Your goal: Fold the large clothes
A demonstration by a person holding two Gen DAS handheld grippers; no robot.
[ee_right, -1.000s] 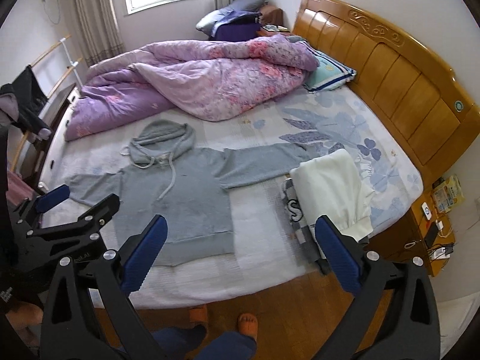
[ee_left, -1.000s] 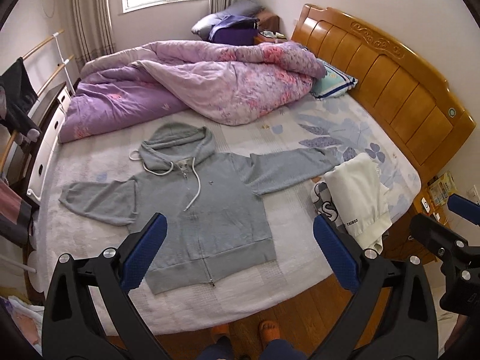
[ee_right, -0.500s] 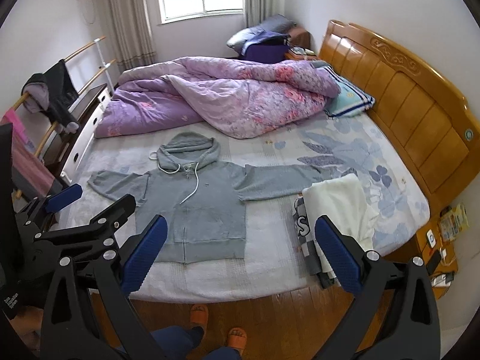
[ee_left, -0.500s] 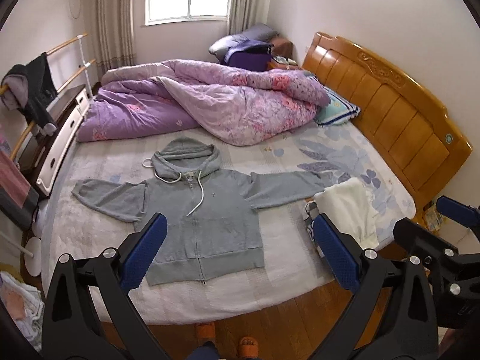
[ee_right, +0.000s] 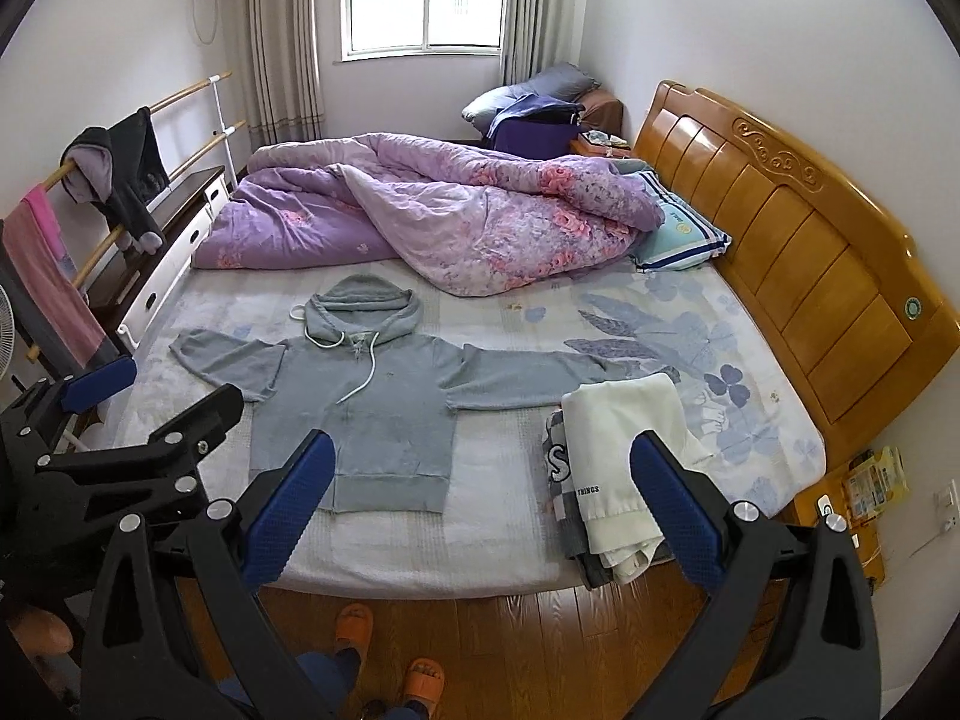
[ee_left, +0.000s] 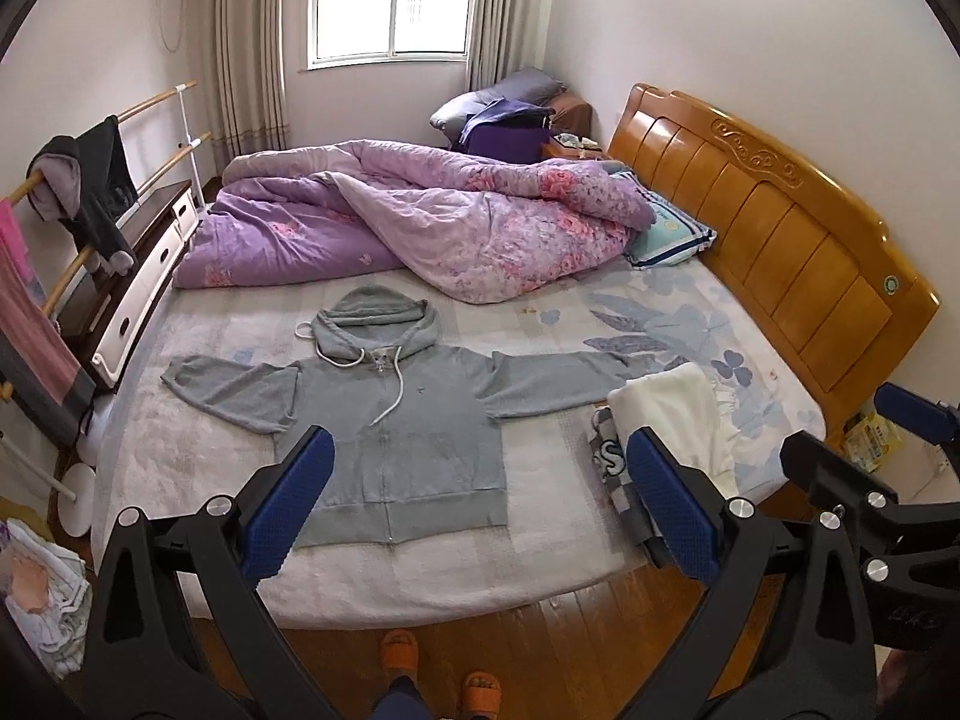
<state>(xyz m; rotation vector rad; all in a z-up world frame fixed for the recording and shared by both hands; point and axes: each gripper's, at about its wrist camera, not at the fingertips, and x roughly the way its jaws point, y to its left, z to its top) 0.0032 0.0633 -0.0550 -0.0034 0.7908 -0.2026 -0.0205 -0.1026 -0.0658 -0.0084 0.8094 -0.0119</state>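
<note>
Grey hoodie (ee_left: 396, 426) flat on bed (ee_left: 540, 534), front up, sleeves spread, hood toward purple quilt (ee_left: 420, 222). Folded white garment (ee_right: 624, 456) on stack just beside right sleeve. Left hand-held gripper (ee_left: 474, 504) and right hand-held gripper (ee_right: 480, 504) both spread wide, empty, well above bed.
</note>
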